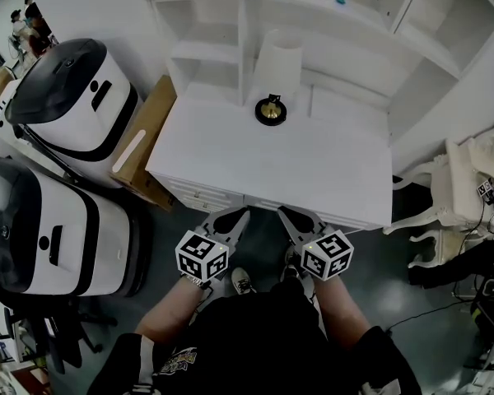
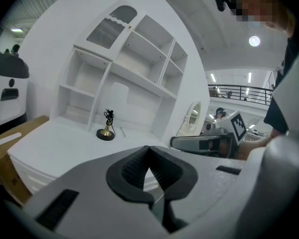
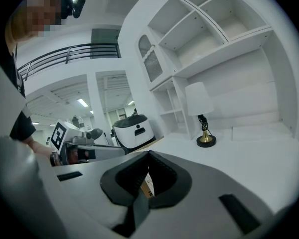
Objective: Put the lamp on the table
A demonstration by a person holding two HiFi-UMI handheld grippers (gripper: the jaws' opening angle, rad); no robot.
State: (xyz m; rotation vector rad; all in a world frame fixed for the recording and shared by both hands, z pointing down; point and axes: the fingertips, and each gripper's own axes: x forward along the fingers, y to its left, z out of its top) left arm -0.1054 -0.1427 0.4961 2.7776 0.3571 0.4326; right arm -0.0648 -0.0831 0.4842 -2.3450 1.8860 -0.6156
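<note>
On the far part of the white tabletop, just in front of the white shelving unit that rises at its back, stands the small lamp with a white drum shade, a dark twisted stem and a round black-and-brass base. It is upright, its base flat on the table, with bare tabletop all round it. In the left gripper view the lamp stands well beyond the jaws, and in the right gripper view it is to the right of the shelf uprights.

At the near edge of the table, well apart from the lamp, the grey left gripper and right gripper are held side by side, pointing towards the table. The left gripper has its black pads together at the tips with nothing between them. The right gripper is likewise closed and empty.

To the left of the table a flat brown cardboard box leans beside two rounded white-and-black machines. To the right stands a white ornate chair.
</note>
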